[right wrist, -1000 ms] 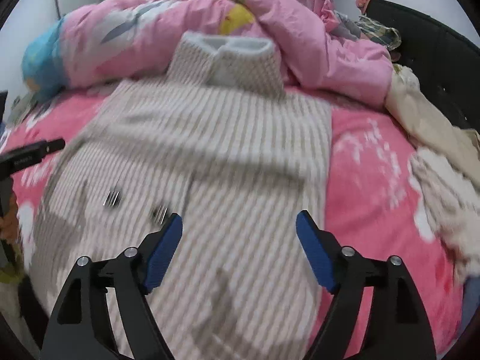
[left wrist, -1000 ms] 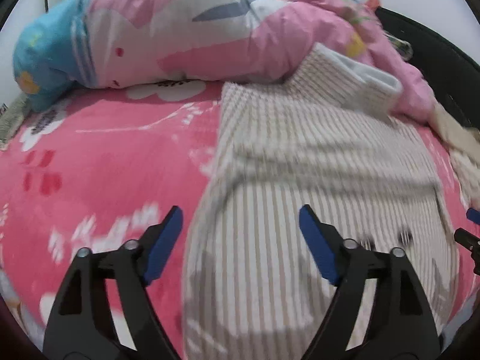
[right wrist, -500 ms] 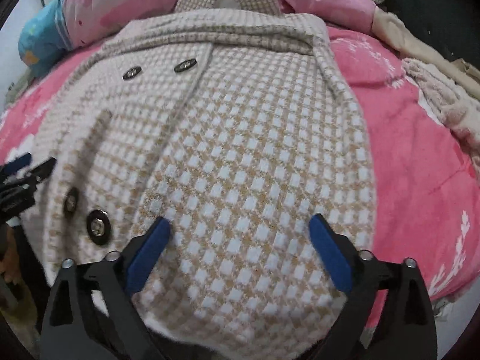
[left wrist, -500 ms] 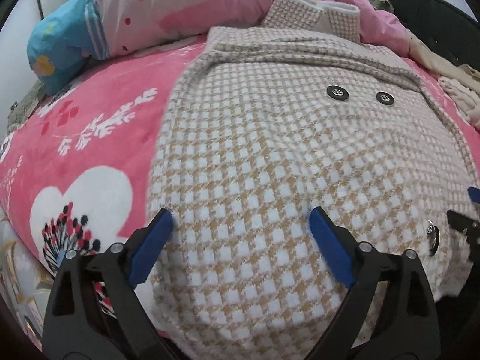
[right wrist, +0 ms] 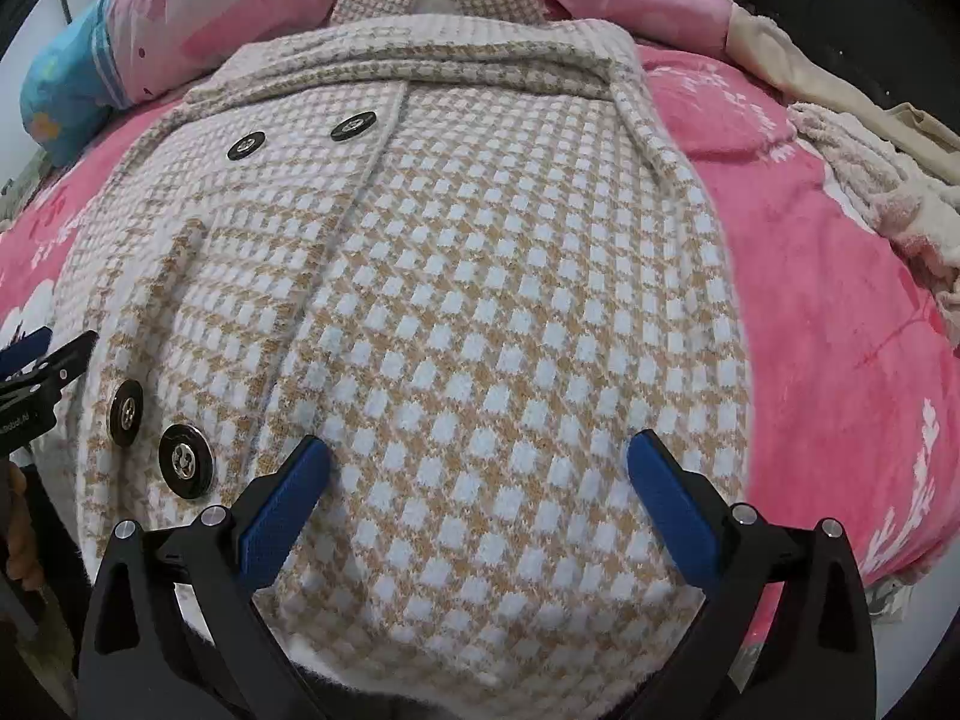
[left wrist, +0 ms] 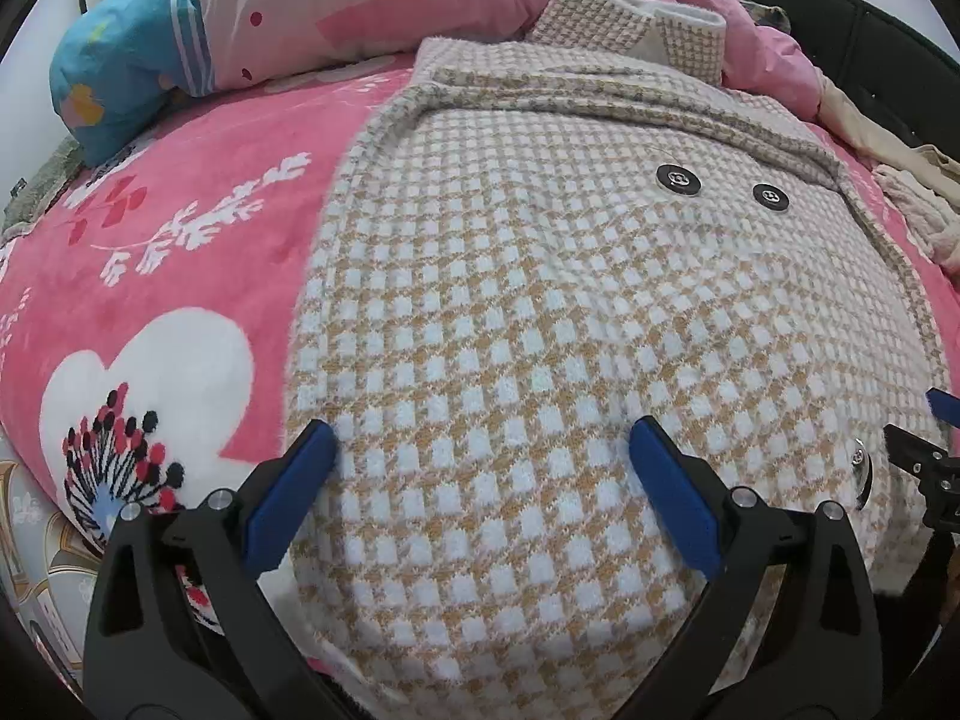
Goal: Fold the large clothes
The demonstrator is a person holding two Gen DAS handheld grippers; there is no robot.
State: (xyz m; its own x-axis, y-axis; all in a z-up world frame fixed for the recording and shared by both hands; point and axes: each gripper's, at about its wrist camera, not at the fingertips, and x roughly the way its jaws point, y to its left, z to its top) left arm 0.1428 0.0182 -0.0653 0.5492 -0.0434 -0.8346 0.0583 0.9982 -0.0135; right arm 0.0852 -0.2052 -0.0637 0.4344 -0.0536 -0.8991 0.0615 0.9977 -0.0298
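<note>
Left wrist, tongs (left wrist: 483,450) lower, coat (left wrist: 540,330) nearer

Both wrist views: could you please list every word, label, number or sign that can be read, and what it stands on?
White print on the body of the left tongs, whose jaws are opening over the checked coat: too small to read.
Black buttons on the coat: embossed pattern only, no letters legible.
Pink blanket and quilt: flower and cartoon prints, no words.

Coat (left wrist: 540,312) flat on bed (left wrist: 180,252); duvet (left wrist: 360,6) behind collar.
</note>
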